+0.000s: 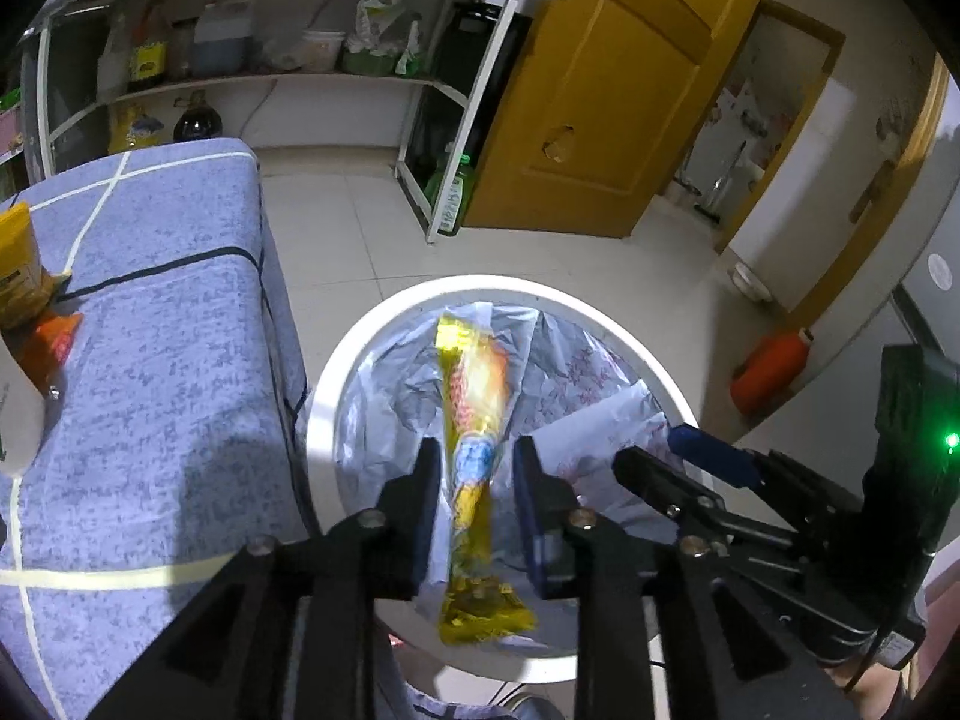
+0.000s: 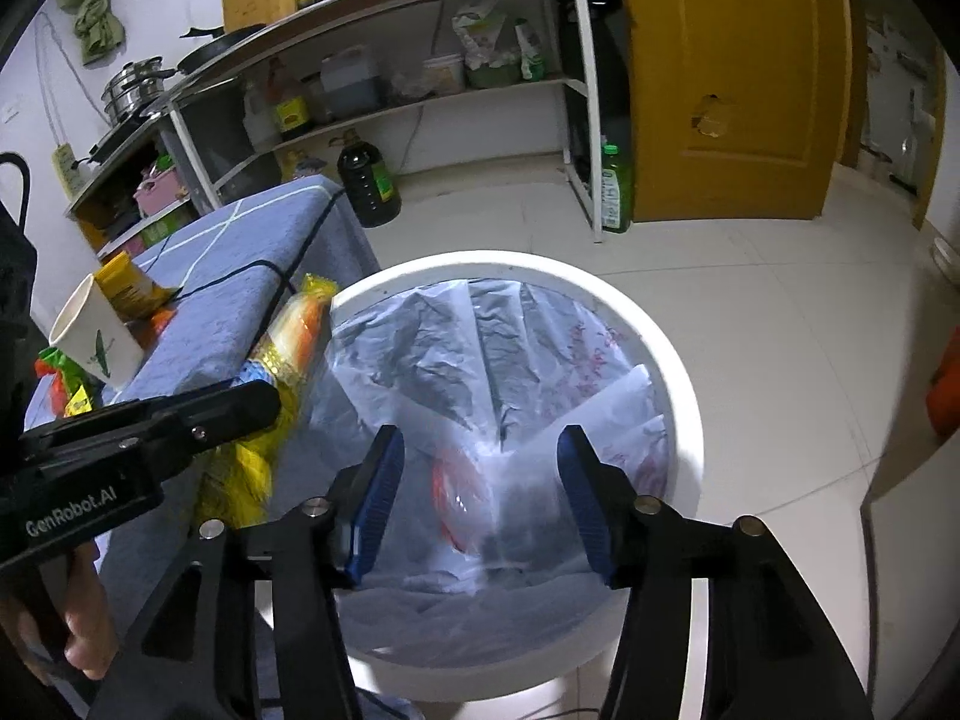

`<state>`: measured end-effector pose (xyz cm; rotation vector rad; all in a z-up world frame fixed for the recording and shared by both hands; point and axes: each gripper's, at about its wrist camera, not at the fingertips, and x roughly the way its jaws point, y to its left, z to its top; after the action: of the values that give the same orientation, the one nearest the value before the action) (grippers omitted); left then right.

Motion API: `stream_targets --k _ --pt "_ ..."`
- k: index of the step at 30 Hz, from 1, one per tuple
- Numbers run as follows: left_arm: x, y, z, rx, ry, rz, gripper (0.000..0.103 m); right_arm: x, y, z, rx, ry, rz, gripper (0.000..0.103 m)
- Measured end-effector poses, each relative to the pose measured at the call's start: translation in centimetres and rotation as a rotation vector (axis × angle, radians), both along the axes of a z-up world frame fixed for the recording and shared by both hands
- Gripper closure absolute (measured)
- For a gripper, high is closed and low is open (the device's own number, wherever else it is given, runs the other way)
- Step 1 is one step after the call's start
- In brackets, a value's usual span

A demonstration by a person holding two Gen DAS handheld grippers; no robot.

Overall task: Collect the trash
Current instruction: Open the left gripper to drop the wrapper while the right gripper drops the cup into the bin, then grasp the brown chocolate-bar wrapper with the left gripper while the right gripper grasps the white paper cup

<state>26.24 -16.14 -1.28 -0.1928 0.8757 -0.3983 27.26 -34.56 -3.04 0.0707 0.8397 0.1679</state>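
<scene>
My left gripper point(image 1: 474, 468) hangs over the white bin point(image 1: 336, 360), jaws part-way apart. The long yellow snack wrapper point(image 1: 474, 396) runs straight out between my left fingers, its sealed tail close under my wrist and its far end pointing away over the bin liner point(image 1: 576, 372). The pads do not press on it that I can see; there is a gap each side, so I read it as let go or nearly so, blurred as if dropping. From my right wrist view the same wrapper point(image 2: 288, 348) shows off to the left, beside the other jaws, at the bin's near rim.

My right gripper point(image 2: 480, 492) is also above the bin, jaws wide, nothing between them; below them only liner, with something orange-red point(image 2: 450, 498) lying in it.

Handling guess: the wrapper is light, thin foil film, floppy, slick, crinkly. It will sag and slide, not break. Best hold is across the flat mid-section or a crimped end seal, pads squarely on the flat faces.

Left of my jaws, on the blue cloth-covered table point(image 1: 168, 360), remain a paper cup point(image 2: 96, 336), a yellow packet point(image 1: 18, 270) and an orange wrapper point(image 1: 54, 348), likely next pickups.
</scene>
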Motion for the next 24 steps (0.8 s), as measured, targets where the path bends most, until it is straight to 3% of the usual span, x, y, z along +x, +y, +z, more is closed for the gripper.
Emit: stream_targets --k 12,14,16,24 --pt "-2.1 1.6 2.4 -0.031 -0.08 0.018 0.069 -2.6 0.0 3.4 0.02 -0.1 -0.016 0.048" --pt "-3.1 2.3 3.0 -0.029 -0.103 0.021 0.069 -3.3 0.6 4.2 0.033 -0.127 0.007 0.042" --pt "-4.1 3.2 3.5 -0.021 -0.122 0.034 0.069 -3.9 1.5 4.9 0.045 -0.145 0.035 0.032" --pt "-7.7 10.0 5.1 -0.015 -0.181 0.149 0.068 -5.6 6.3 7.2 0.089 -0.186 0.159 0.032"
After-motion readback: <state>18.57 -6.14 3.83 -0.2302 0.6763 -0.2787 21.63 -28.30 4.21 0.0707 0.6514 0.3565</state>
